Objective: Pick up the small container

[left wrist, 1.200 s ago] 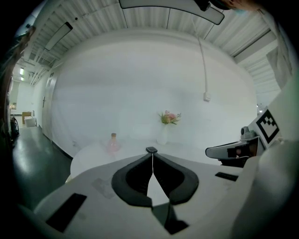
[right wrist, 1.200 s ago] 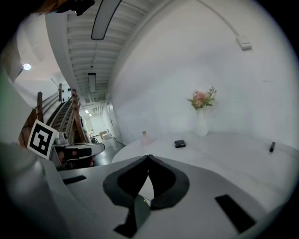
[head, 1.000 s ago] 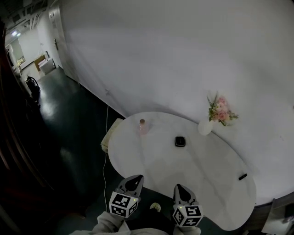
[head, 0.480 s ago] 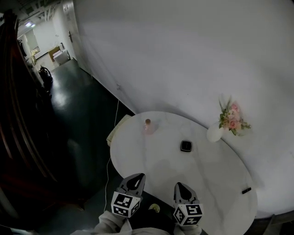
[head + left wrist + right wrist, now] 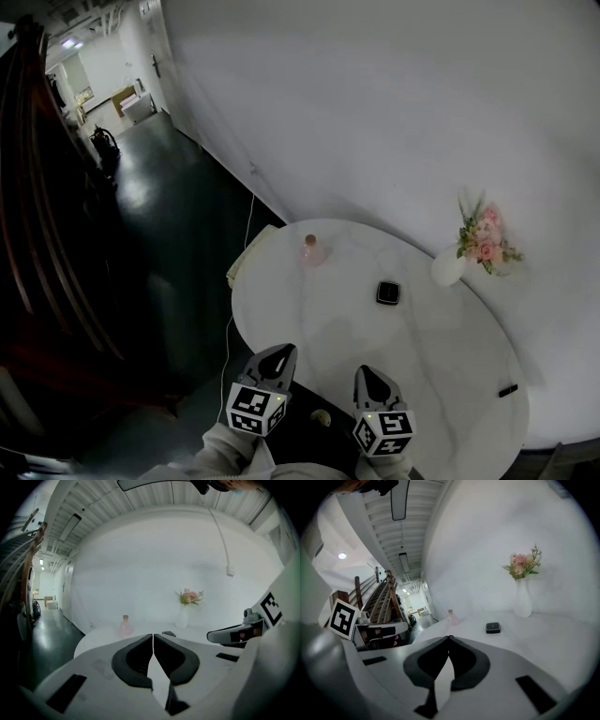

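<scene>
At the near edge of the round white table (image 5: 281, 314), the left gripper (image 5: 279, 352) and right gripper (image 5: 365, 373) hover empty with jaws closed together, well short of the small black container (image 5: 388, 292) lying mid-table, a pink bottle (image 5: 312, 250) and flower vase (image 5: 449, 269) beyond.

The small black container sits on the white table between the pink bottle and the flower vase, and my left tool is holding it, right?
No: the left tool is shut on nothing; the left gripper view shows the container lying untouched between bottle and vase.
</scene>
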